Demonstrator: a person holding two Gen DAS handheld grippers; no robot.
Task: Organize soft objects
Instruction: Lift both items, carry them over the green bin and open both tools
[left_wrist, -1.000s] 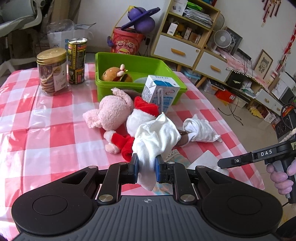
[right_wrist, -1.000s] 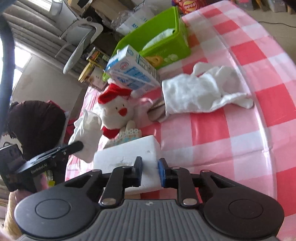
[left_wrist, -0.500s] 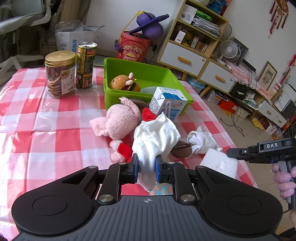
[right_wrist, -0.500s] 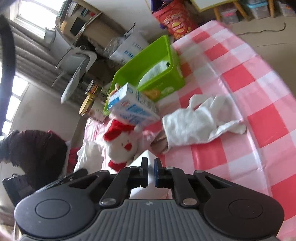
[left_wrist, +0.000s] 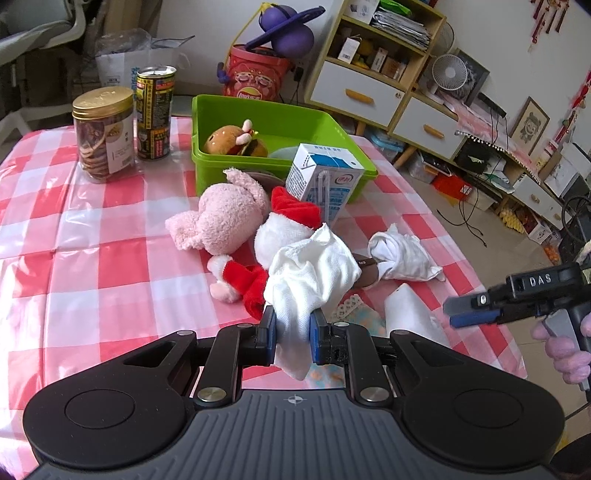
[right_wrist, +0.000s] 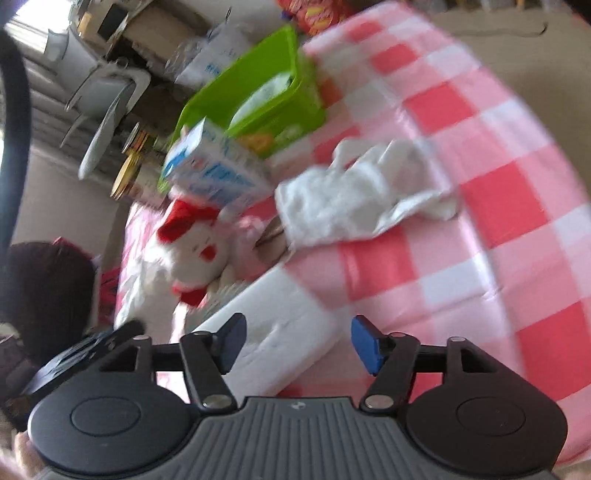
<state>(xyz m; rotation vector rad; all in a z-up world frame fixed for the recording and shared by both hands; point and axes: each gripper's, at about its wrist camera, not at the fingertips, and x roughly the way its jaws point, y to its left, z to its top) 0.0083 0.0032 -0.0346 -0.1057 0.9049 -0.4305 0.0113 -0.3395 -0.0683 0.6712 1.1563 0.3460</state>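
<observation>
My left gripper is shut on a white cloth held above the table's near edge. Behind it lie a pink plush and a Santa plush. A second white cloth lies to the right; it also shows in the right wrist view. A green bin at the back holds a burger plush. My right gripper is open and empty, just over a white foam block. It shows in the left wrist view at the right.
A blue-white milk carton stands in front of the bin. A cookie jar and a can stand at the back left. The checked tablecloth covers the table; its right edge drops to the floor.
My right gripper was shut on the white foam block half a second ago and has opened, letting it go. My left gripper still holds the white cloth and has risen slightly.
</observation>
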